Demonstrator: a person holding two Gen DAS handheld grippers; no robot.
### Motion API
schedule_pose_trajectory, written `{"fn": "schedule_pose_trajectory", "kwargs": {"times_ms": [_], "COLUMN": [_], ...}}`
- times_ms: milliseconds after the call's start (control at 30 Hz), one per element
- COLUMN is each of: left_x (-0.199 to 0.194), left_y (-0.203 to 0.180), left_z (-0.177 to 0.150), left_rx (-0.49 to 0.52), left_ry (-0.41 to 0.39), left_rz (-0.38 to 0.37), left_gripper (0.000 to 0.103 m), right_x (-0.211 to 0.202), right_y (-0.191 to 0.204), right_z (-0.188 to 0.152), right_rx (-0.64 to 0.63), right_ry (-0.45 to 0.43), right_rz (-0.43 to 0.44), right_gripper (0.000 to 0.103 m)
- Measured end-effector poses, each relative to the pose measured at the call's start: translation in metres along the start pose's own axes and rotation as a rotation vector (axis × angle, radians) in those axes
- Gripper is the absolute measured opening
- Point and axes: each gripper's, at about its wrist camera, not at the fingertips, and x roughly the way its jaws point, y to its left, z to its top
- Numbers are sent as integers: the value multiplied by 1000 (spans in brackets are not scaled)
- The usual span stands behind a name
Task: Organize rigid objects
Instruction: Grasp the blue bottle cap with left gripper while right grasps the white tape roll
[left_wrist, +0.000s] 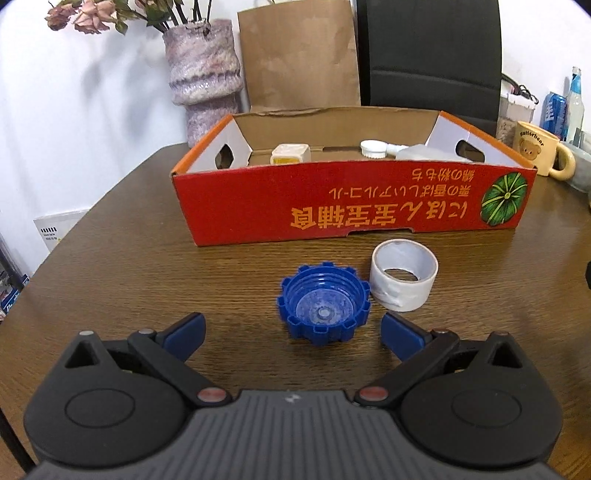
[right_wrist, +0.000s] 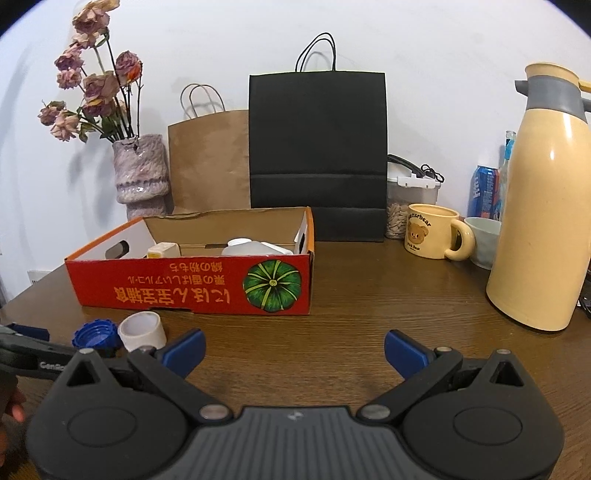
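At lower centre of the left view, the left gripper (left_wrist: 293, 332) hovered spread wide around a ridged blue plastic cap (left_wrist: 324, 303) lying mouth-up on the wood-grain worktop (left_wrist: 129, 280), likely next to pinch and lift it into the red cardboard box (left_wrist: 351, 206), while the right gripper (right_wrist: 294, 350) hung released, empty.

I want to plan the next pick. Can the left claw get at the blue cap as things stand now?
Probably yes. The left claw is open, and the blue cap lies on the table just ahead between its fingers. The tape roll stands close beside the cap but not in the way.
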Motion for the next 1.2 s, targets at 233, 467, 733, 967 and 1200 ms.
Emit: {"fn": "schedule_pose_trajectory", "kwargs": {"times_ms": [233,467,733,967,1200], "left_x": [6,8,2,-4,-12], "left_y": [-3,-4,-5,-2,7], "left_z": [3,4,5,7,10], "left_rx": [3,0,6,7,-2], "left_ry": [-2,-1,-24,-48,-84], "left_rz": [-21,-53,-93,-87,-73], "left_gripper": [103,96,55,55,55], "right_x": [3,6,9,10,11], "right_y": [4,7,10,15,24], "right_z": [-2,-4,-6,-8,-8], "right_rx": [-17,-30,-45,-61,-69], "right_ry": [15,27,41,47,48], "right_rz": [-2,-9,-19,-17,7], "right_gripper": [103,103,103,103,103]}}
